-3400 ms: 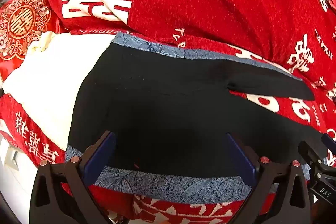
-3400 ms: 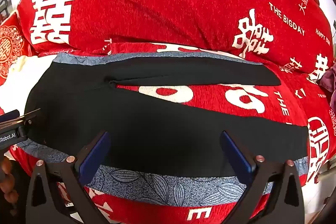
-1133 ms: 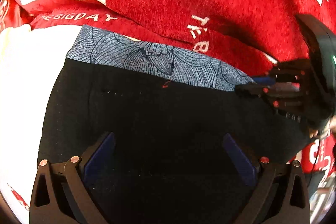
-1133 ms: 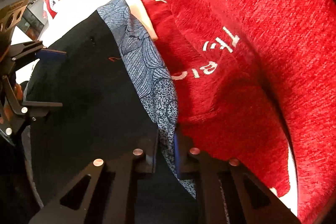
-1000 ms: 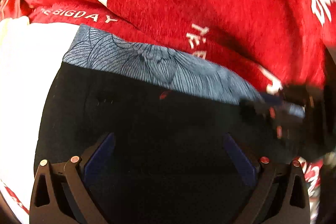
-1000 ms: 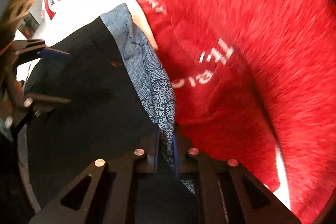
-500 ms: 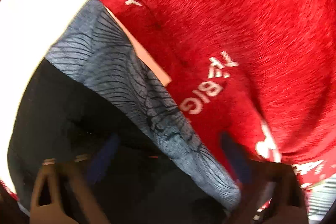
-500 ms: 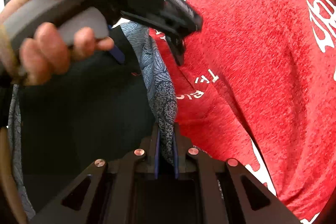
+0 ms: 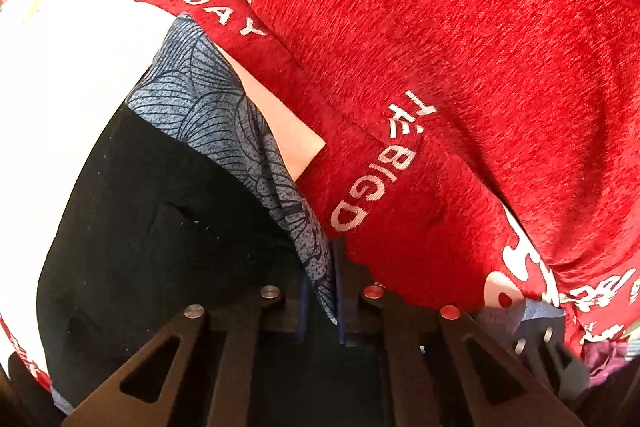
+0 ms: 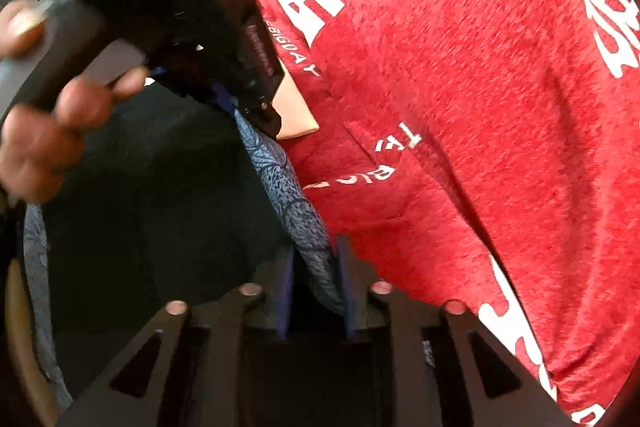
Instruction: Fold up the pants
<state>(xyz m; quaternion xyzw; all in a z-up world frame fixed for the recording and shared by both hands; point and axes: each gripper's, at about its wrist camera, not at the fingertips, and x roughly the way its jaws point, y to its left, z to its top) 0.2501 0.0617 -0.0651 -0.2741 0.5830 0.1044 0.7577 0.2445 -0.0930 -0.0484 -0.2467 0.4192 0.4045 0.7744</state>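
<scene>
Right now my left gripper [image 9: 320, 291] is clamped on the blue-grey leaf-print edge band [image 9: 224, 123] of the black fabric pants [image 9: 160, 227], jaws pressed together with the band pinched between them. I read that grip as a takeover: it bites low on the band so it can carry the edge alone.

My right gripper [image 10: 316, 287] is on the same band [image 10: 280, 179], further along it, and its jaws are opening, the printed strip between them but the pads easing off. My guess is it's letting go because the left one now has the cloth, so it can go and find another corner.

The pants lie spread on a bed covered with a red plush blanket with white characters and lettering [image 9: 480, 67]. The band runs along the pants' far edge, touching the blanket's fold. A white sheet [image 9: 60, 75] shows to the left of the pants, and a pale peach patch [image 9: 296, 143] peeks out just beside the band.

In the right wrist view the person's hand [image 10: 52, 131] wraps the grey handle of the left tool, close above the band, so both tools are crowded on one edge. Judging from that, the fold is early: the edge is gathered, not yet carried over. Risk: the band slipping out if both let go together.
</scene>
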